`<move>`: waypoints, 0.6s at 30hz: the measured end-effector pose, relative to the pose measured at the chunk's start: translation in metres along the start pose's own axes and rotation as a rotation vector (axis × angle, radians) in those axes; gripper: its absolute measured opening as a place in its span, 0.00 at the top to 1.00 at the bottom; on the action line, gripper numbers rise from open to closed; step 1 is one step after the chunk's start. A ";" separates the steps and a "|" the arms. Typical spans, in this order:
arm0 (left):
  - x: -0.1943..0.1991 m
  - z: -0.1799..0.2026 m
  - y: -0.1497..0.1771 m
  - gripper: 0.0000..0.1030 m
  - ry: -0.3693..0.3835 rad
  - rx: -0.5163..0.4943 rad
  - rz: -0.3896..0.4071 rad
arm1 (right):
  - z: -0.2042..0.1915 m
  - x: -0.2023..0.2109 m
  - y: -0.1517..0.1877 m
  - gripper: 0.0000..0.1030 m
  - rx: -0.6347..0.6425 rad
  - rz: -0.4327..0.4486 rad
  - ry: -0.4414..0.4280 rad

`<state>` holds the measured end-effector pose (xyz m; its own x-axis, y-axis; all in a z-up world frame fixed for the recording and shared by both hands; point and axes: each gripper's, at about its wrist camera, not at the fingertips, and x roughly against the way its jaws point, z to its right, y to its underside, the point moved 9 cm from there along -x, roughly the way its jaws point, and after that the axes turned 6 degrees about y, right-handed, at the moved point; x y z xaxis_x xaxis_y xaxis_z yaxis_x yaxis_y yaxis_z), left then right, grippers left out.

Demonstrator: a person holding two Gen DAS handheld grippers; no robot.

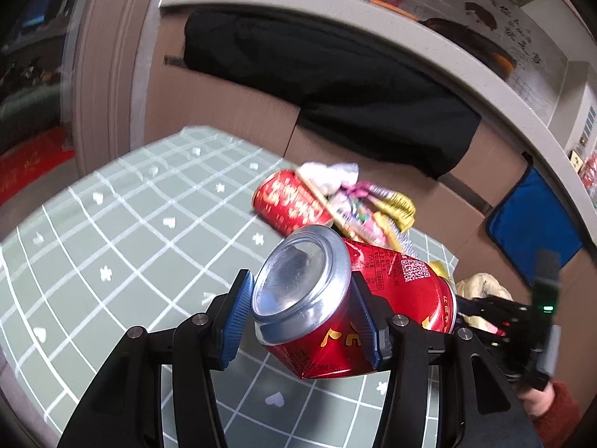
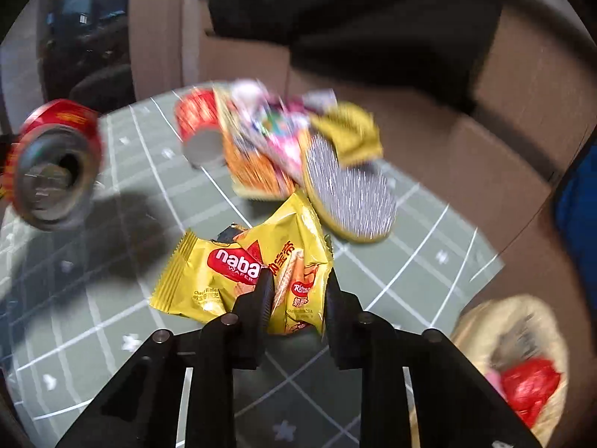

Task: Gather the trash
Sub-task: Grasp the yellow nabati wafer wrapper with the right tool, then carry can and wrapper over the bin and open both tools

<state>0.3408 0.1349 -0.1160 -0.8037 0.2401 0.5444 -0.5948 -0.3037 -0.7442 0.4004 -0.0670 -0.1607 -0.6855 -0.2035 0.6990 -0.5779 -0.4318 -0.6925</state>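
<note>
Clamping a crushed red can [image 1: 335, 298], the left gripper [image 1: 302, 306] holds it above the bench [image 1: 112, 242]. The right gripper [image 2: 298, 298] has its fingers pinched on a yellow wafer wrapper [image 2: 242, 272]. Just beyond both: another red can [image 2: 196, 127], a wrapper pile [image 2: 268, 142] and a striped lid [image 2: 347, 194].

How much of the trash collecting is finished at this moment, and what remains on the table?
Done: nothing visibly binned yet, though a bag at lower right holds something red. In hand: the left tongs grip a dented red can; the right tongs pinch a yellow wafer wrapper. Left: a second red can and a heap of wrappers on the tablecloth.
</note>
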 end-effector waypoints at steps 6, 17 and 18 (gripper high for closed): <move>0.020 0.036 -0.022 0.49 -0.002 -0.094 0.085 | 0.018 0.067 -0.029 0.79 -0.077 0.138 -0.012; 0.035 0.156 -0.046 0.49 0.073 -0.299 0.189 | 0.101 0.173 -0.032 0.78 -0.225 0.325 0.159; 0.034 0.172 -0.046 0.49 0.089 -0.324 0.195 | 0.110 0.179 -0.028 0.78 -0.236 0.330 0.174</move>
<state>0.3386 -0.0021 0.0031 -0.8886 0.2901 0.3554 -0.3843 -0.0475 -0.9220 0.3420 -0.1879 0.0035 -0.9030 -0.1369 0.4072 -0.3871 -0.1519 -0.9094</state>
